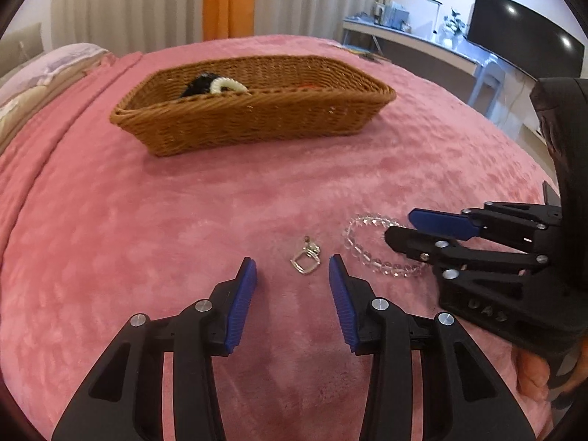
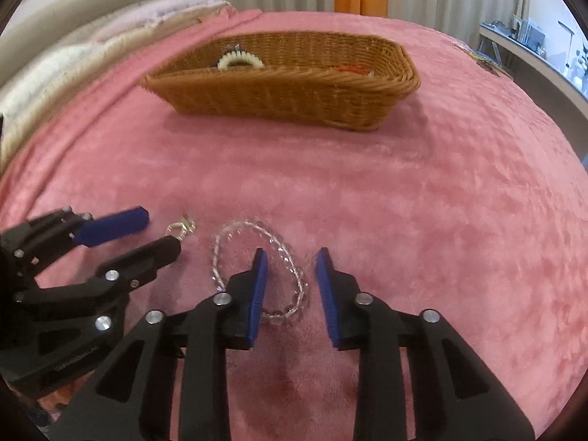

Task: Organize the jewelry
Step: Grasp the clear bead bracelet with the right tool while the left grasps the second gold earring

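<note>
the left gripper (image 1: 292, 270) is low over the pink blanket (image 1: 183, 220), jaws apart either side of a small silver ring (image 1: 305, 260), set to pinch it. beside it the right gripper (image 2: 288, 257) straddles one side of the clear bead bracelet (image 2: 235, 235), pads not yet pressing. the basket (image 1: 253, 125) waits beyond.

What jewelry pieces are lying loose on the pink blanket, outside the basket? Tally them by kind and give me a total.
Clear bead bracelet: 1
Small silver metal piece, a charm or ring, too small to tell which: 1
Total: 2 loose on the pink blanket
Not counted: what lies inside the wicker basket, mostly hidden by its wall.
</note>
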`<state>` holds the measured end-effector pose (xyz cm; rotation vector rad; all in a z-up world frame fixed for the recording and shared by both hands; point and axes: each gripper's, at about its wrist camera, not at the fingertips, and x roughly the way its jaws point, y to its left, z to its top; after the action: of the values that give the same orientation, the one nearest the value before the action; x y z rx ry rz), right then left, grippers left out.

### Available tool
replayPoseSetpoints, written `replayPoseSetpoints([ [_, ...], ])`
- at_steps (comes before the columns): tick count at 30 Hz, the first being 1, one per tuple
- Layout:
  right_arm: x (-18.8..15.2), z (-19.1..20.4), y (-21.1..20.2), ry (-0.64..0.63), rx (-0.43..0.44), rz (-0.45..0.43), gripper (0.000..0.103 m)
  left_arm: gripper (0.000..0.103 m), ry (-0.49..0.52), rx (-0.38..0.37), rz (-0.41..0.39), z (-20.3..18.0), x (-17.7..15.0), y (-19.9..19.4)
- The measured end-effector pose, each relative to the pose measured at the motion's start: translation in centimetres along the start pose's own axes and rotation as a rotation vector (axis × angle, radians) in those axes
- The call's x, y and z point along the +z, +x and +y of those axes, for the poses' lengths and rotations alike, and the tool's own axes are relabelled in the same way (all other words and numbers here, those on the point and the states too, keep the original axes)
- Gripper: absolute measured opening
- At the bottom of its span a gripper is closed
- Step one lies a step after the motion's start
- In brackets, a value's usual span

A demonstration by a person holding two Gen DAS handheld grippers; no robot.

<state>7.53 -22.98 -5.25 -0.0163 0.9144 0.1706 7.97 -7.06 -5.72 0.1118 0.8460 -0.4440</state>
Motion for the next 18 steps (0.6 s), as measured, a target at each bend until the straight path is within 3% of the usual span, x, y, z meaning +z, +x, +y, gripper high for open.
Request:
replayPoseSetpoints([
  [4,-0.1,0.1,-0.1,-0.001,-0.032,-0.01,0.008,0.039,0.022,0.007,0.018,-0.6,0.2,0.4],
  [9,-0.4,-2.2,-0.6,0.113,-0.125,-0.034,0.007,0.032,0.027,0.008,0.03,-0.8,0.7,1.0],
  [12,-0.4,-2.9,-0.6,0.135,-0.076,-0.031,0.007,0.017,0.037,-0.005,0.027,-0.9,0.6,1.0],
  [18,-0.5,-3.2,-0.8,0.134,-0.011,-0.035,0.007,0.015,0.043,-0.011,0.012,-1.2,0.4,0.9],
])
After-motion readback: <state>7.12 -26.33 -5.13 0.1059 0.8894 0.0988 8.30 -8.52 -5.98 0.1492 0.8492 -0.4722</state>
